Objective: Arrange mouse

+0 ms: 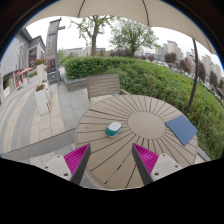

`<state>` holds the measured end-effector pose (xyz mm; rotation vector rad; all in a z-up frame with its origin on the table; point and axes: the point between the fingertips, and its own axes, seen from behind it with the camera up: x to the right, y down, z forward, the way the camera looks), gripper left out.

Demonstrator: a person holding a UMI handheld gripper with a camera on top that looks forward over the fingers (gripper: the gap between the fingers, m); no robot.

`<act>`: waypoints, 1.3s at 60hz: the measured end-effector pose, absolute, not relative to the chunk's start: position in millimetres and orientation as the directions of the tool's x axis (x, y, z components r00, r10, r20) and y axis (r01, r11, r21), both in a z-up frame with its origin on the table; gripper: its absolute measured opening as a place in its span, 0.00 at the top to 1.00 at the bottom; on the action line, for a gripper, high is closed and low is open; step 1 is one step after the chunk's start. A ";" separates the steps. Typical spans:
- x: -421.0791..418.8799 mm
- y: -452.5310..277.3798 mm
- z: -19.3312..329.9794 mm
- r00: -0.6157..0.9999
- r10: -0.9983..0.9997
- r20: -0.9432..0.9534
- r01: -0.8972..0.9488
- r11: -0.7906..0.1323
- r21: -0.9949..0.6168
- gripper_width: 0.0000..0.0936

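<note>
A small white and teal mouse (113, 128) lies on a round wooden slatted table (140, 110), left of the table's middle. A dark blue mouse pad (182, 129) lies flat toward the table's right edge. My gripper (111, 160) hangs above the table's near edge, well short of the mouse. Its two fingers with magenta pads (76, 158) stand wide apart, open, with only bare table slats between them.
A wooden chair (103, 87) stands behind the table. A parasol pole (195, 72) rises at the right, its canopy overhead. Paved ground, a planter (42, 97) and a hedge (110, 66) lie beyond.
</note>
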<state>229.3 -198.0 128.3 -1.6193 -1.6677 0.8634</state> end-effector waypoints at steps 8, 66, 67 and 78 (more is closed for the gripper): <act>187.2 -204.4 89.9 -0.015 1.000 0.012 0.553 0.018 -0.833 0.09; 5.4 -233.3 -10.1 -0.119 0.993 -0.013 0.581 0.059 -0.812 0.12; 5.5 -235.4 -11.2 -0.126 0.992 -0.019 0.586 0.058 -0.808 0.13; 1.1 -231.4 -12.5 -0.123 0.992 -0.010 0.589 0.065 -0.806 0.23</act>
